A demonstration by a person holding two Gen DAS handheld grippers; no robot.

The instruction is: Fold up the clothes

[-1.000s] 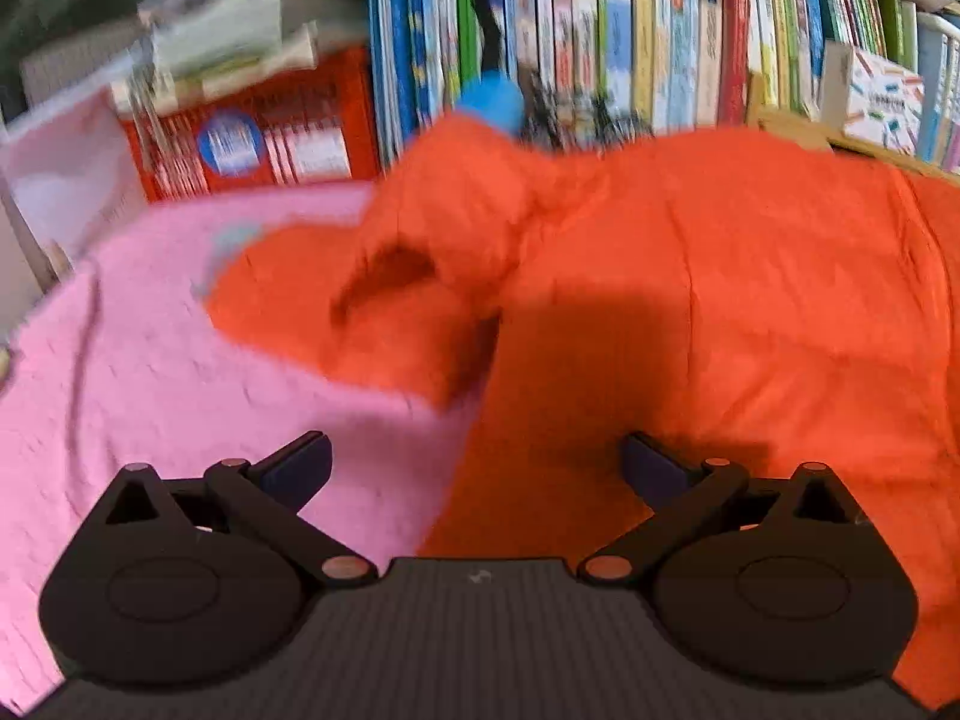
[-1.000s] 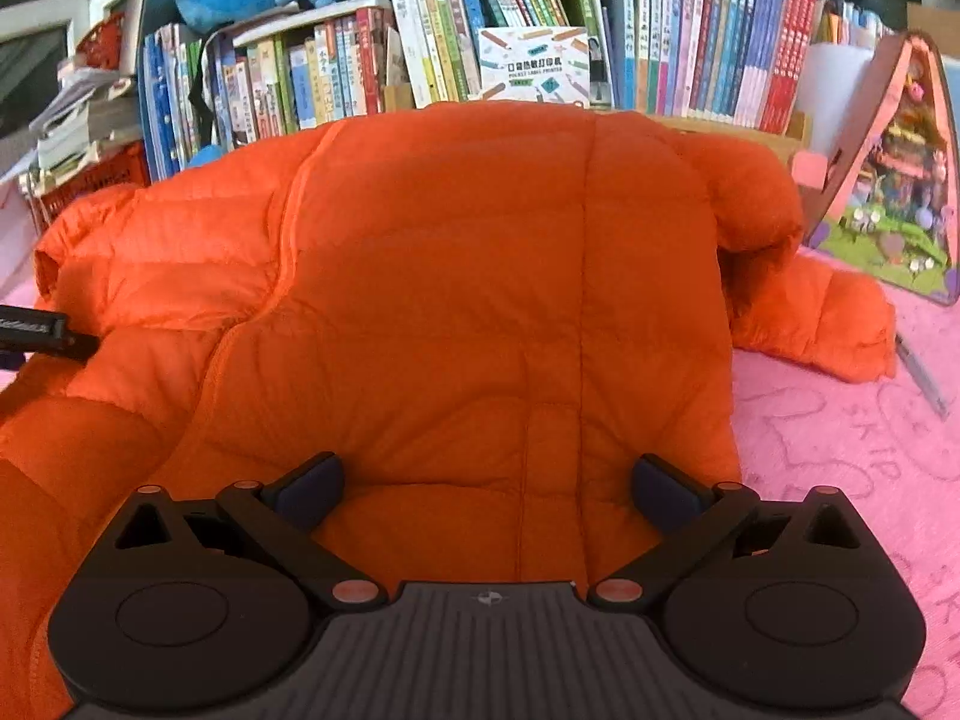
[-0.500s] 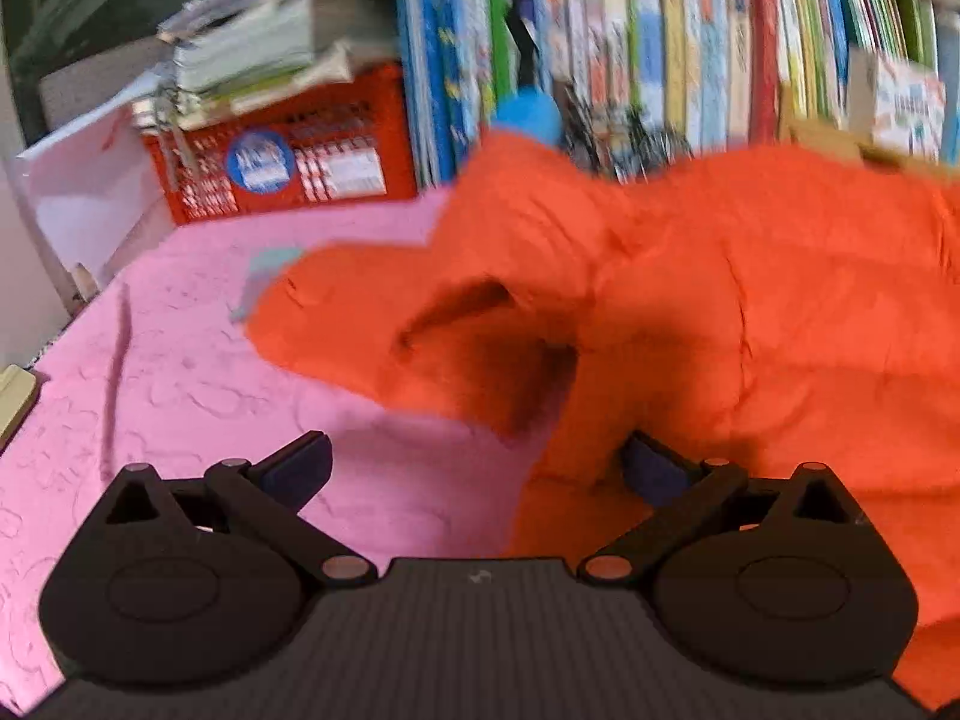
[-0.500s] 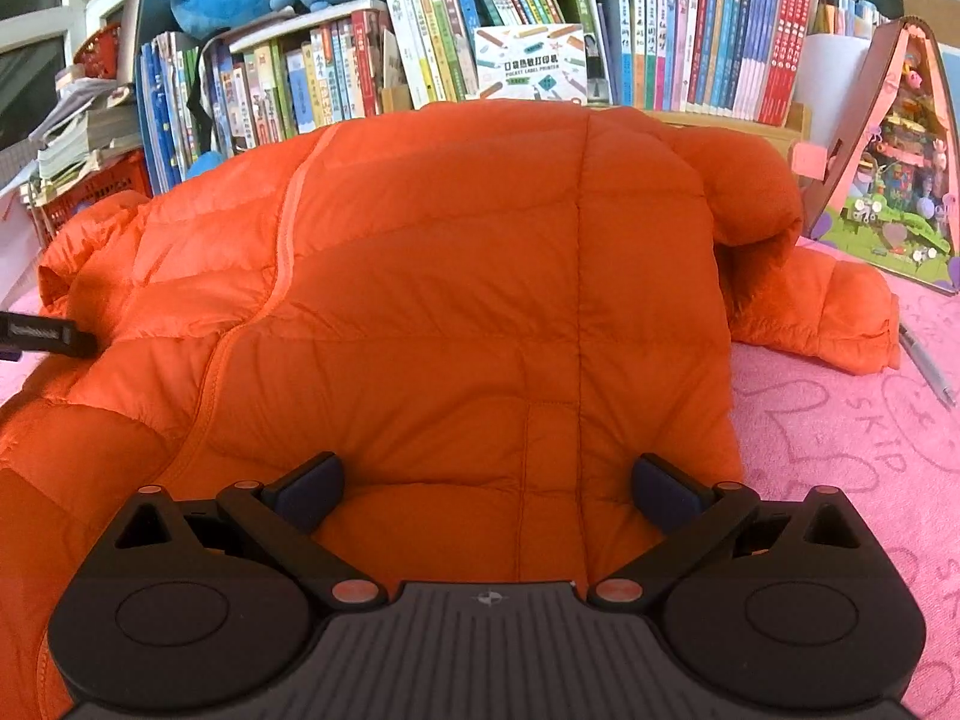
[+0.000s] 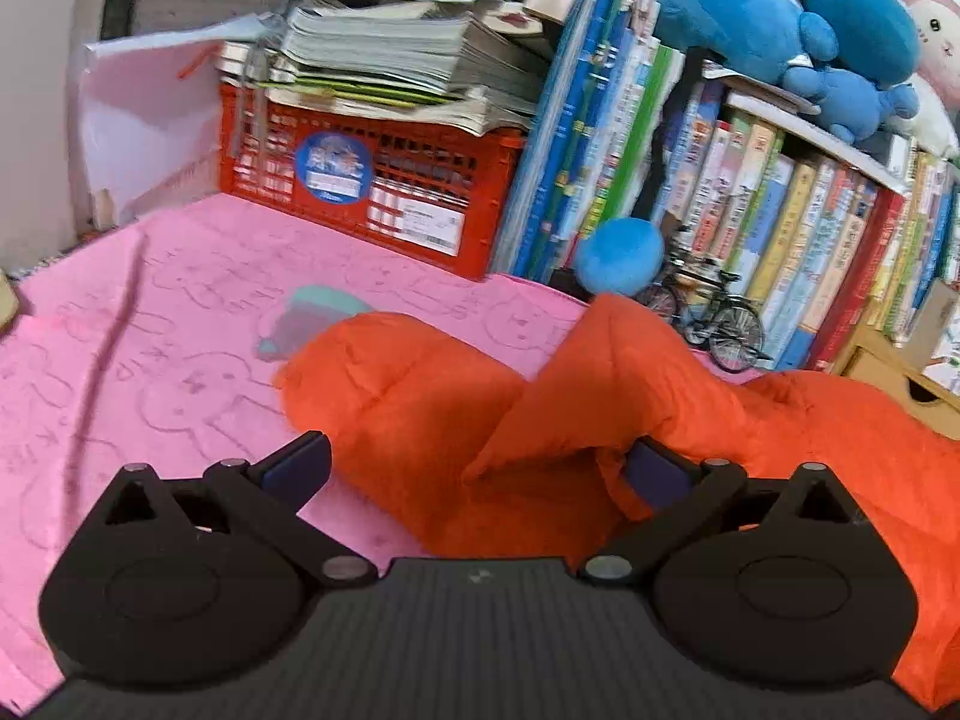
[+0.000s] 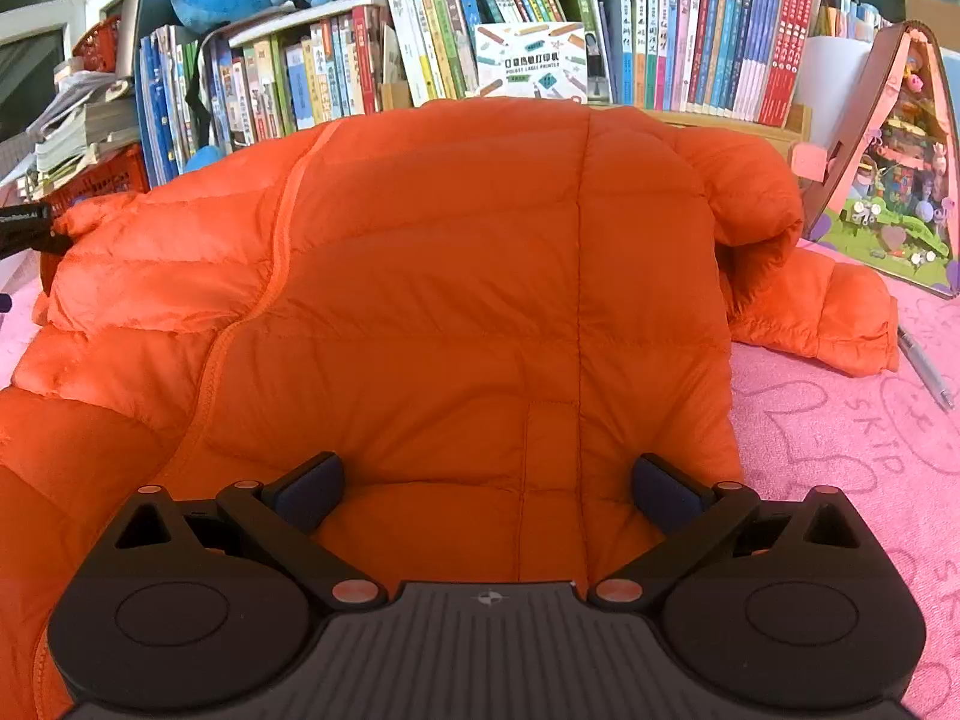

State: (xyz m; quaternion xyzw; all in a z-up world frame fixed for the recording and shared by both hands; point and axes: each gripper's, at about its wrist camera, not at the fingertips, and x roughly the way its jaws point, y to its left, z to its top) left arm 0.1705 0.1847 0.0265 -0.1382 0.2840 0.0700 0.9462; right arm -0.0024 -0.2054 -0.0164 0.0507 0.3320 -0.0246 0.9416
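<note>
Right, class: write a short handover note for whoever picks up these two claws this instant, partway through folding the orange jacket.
Left claw: open, holding nothing, low over the jacket's sleeve on that side, which lies out on the pink blanket.
Right claw: open, holding nothing, over the bottom edge of the jacket.
Jacket: spread on the blanket in front of the books. Its other sleeve also lies out to the side, near a pen.
Done: jacket laid out; no fold visible.
Left: probably bring both sleeves across the body, then fold the body up.
</note>
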